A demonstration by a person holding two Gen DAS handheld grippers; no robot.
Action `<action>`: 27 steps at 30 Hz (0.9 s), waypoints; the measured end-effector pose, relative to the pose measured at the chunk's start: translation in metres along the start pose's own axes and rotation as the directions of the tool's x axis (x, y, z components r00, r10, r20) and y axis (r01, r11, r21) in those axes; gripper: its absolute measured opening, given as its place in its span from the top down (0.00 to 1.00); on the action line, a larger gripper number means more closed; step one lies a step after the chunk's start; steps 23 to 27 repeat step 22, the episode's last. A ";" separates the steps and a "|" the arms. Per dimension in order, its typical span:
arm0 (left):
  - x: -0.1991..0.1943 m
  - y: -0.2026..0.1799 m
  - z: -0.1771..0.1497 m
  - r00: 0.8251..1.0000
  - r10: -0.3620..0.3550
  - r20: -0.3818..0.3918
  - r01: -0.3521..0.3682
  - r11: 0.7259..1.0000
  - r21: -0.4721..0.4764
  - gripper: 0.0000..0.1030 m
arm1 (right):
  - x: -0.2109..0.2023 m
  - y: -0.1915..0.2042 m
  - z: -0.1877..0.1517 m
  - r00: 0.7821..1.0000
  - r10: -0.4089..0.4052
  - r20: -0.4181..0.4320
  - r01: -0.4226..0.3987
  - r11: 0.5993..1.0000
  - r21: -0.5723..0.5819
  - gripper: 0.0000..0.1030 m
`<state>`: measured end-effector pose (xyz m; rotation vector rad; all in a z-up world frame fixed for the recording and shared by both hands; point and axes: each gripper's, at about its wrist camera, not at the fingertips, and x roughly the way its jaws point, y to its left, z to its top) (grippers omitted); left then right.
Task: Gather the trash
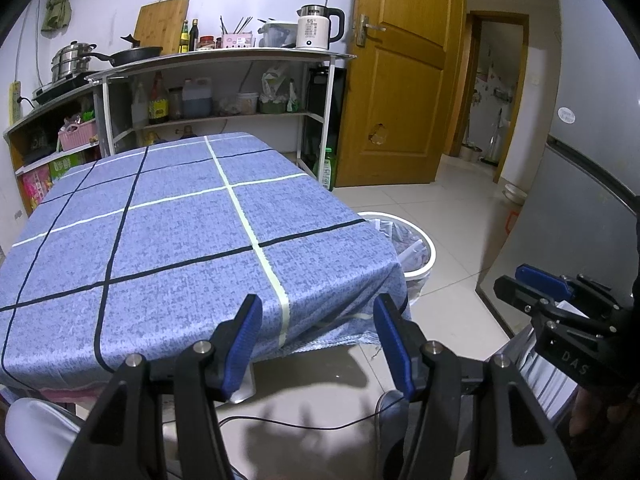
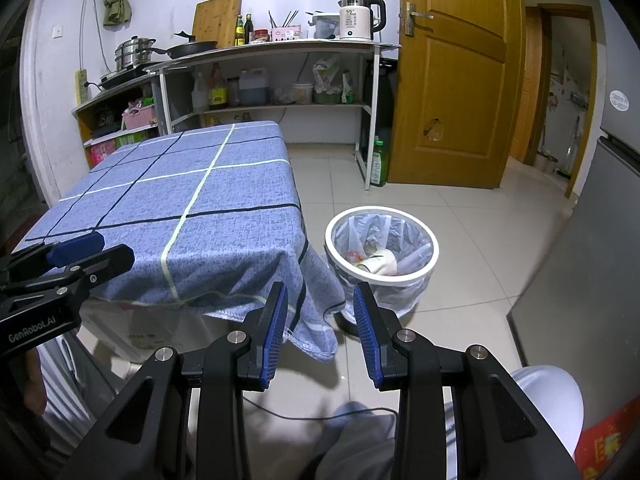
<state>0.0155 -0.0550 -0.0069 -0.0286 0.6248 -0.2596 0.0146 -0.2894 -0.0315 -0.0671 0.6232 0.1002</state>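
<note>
Ahead of both empty, parted jaws sits the bin (image 2: 380,256); its crumpled trash (image 2: 378,262) looks light, pinchable by an edge

Both views look forward and downward along their own fingers, from low at the table's (image 1: 168,232) near end. The left wrist view sits close over the near edge. The right wrist view sits further right, facing the bin (image 2: 380,252). The 2 views share table, bin, shelves (image 2: 280,76) and door (image 1: 400,80).
</note>
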 end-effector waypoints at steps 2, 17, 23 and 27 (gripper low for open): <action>0.000 -0.001 0.000 1.000 0.000 -0.001 0.000 1.000 -0.001 0.42 | 0.000 0.000 0.000 1.000 -0.001 0.001 0.001 1.000 -0.001 0.66; 0.001 -0.002 -0.002 1.000 0.010 -0.004 -0.010 1.000 -0.017 0.42 | 0.000 -0.001 0.000 1.000 -0.003 0.002 0.003 1.000 0.002 0.66; 0.000 -0.003 -0.001 1.000 0.020 0.004 -0.020 1.000 -0.014 0.42 | 0.000 -0.001 0.000 1.000 -0.004 0.000 0.004 1.000 0.000 0.66; 0.000 -0.003 -0.001 1.000 0.020 0.004 -0.020 1.000 -0.014 0.42 | 0.000 -0.001 0.000 1.000 -0.004 0.000 0.004 1.000 0.000 0.66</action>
